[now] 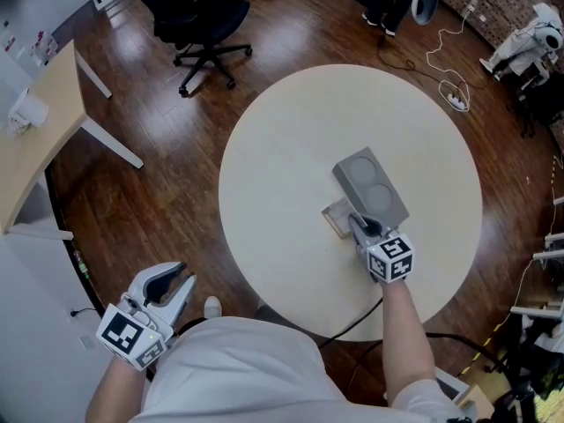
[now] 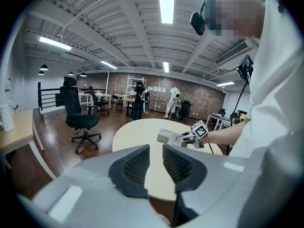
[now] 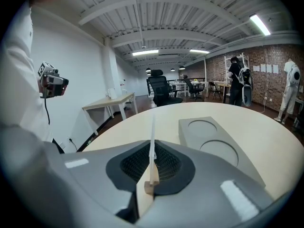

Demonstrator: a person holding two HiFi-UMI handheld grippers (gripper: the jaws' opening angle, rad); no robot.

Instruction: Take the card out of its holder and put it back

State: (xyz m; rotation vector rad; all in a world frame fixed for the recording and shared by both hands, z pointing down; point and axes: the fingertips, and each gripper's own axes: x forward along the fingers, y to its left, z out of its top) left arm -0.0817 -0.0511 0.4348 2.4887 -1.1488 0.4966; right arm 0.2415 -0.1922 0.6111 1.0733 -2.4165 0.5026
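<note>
As my right hand-held gripper point(image 1: 359, 226) clamps the thin white card point(image 3: 152, 139) edge-on, its small tan holder point(image 1: 337, 218) lies just left on the round cream counter point(image 1: 282, 148).

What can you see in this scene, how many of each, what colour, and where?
table: one, cream, round, middle of the room
block: one, grey, two round recesses, on the table right of centre
card: one, pale, thin, by the block's near corner, clamped in jaws
office chair: one, black, on the wood floor beyond the table
desk: one, light wood, far left
power strip: one, white, on the floor past the table
left gripper: one, grey, open, empty, off the table
right gripper: one, grey, shut on the card
</note>
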